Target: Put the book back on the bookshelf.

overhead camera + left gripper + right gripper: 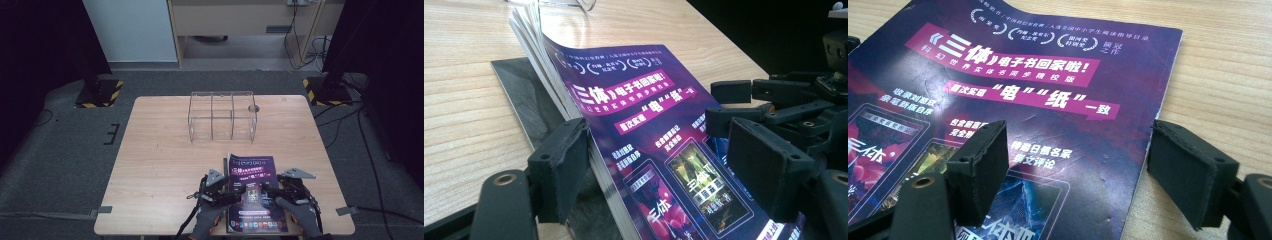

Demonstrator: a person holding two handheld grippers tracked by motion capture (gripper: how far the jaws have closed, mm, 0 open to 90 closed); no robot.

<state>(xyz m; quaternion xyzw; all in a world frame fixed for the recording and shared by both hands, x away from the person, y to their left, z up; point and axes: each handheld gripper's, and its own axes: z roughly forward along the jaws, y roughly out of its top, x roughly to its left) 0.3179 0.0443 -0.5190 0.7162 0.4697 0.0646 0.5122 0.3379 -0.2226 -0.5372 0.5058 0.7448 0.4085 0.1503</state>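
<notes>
**Straddling a purple magazine at both edges**

Sitting flat on the desk [165, 150], near the person's side, is a magazine [256, 192] with a glossy deep-purple back cover. Print on it: white Chinese text, two magenta banner strips across the upper part, and lower down framed pictures of tablet-like screens with pink and blue art. Cover surface shows fine creases and scuffs in the right gripper view.

Left gripper [664, 170]: jaws spread, not clamped. Its left pad sits right against the stacked page edges on the spine side; its right pad stands over the cover with a gap. Between the jaws the top cover and pages bow upward, fanned at the far corner. A thin dark grey sheet [524, 95] lies under the magazine, sticking out beyond the left pad.

Right gripper [1075, 170]: jaws also spread, nothing pinched. Its left pad hovers over the cover print; its right pad is off the magazine, over bare wood just past the free edge. The magazine's right edge runs between the two pads, and looks slightly ragged and white.

Well beyond both sets of jaws, a clear acrylic divided box [222, 117] stands on the far half of the desk.

Gloved hands [300, 215] hold both grippers.
</notes>
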